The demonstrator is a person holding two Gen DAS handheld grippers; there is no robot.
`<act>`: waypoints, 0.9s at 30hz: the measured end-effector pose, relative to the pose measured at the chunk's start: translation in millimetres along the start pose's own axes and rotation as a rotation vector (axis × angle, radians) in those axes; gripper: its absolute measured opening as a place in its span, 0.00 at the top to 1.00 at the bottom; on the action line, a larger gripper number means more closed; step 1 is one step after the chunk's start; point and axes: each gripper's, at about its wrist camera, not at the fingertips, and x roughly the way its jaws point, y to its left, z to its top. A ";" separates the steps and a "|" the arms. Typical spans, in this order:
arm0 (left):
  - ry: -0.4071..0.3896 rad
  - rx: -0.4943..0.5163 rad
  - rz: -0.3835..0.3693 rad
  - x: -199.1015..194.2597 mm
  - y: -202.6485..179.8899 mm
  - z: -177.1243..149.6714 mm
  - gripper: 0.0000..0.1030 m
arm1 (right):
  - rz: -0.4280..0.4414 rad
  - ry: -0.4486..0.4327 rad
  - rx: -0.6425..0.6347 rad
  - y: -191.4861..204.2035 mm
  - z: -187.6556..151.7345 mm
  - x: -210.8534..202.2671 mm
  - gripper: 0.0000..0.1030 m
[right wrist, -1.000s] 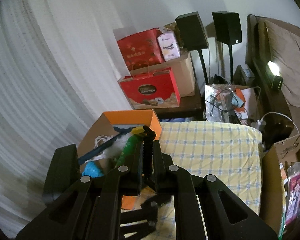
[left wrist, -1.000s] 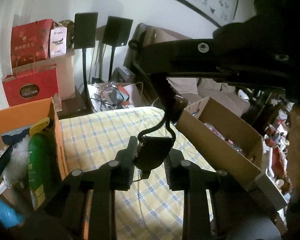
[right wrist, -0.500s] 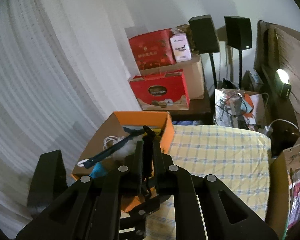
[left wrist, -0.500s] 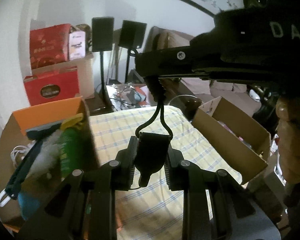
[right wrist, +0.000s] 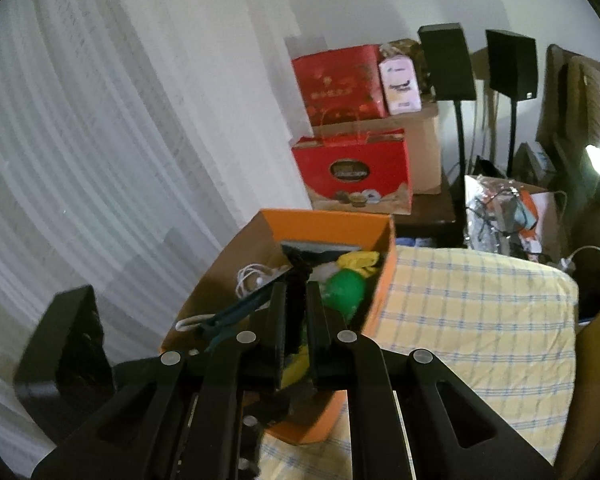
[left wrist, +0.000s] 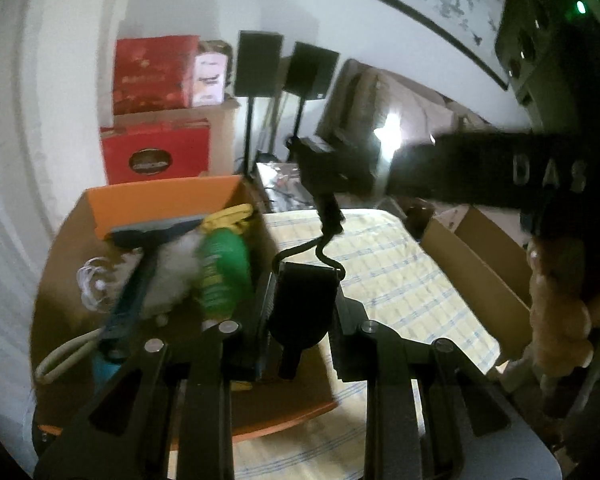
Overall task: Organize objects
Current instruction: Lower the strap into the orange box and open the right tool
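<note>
A black power adapter [left wrist: 304,308] sits clamped between the pads of my left gripper [left wrist: 301,287]. Its black cord [left wrist: 300,250] curls up to my right gripper [left wrist: 322,176], which grips the cord's far end at upper centre. In the right wrist view my right gripper [right wrist: 296,292] is shut on that thin black cord [right wrist: 296,320]. Both grippers hang over the near corner of an orange box [left wrist: 160,200] [right wrist: 324,224]. Inside the box lie a green bottle [left wrist: 224,268] [right wrist: 346,290], a white fluffy duster, a blue-handled tool and a white cable.
The orange box stands on a yellow checked cover [left wrist: 400,276]. An open cardboard box [left wrist: 480,264] is on the cover's right side. Red gift boxes [right wrist: 352,172] and two black speakers on stands [right wrist: 446,62] line the wall. A person's hand [left wrist: 556,308] holds the right gripper.
Both grippers have carried the adapter and cord to the left, from above the checked cover to above the orange box, which now looms larger. Neither grip has altered.
</note>
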 end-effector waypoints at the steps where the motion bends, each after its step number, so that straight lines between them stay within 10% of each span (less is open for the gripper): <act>1: 0.003 -0.007 0.007 -2.2 7.2 -1.7 0.78 | 0.005 0.007 -0.004 3.3 -1.3 5.4 0.93; 18: 0.150 -0.106 0.106 24.3 62.9 -47.9 0.78 | 0.012 0.164 -0.031 23.3 -49.0 95.4 0.92; 27: 0.058 -0.165 0.130 -12.9 76.5 -43.2 0.40 | 0.000 0.177 -0.026 15.4 -57.2 111.3 0.64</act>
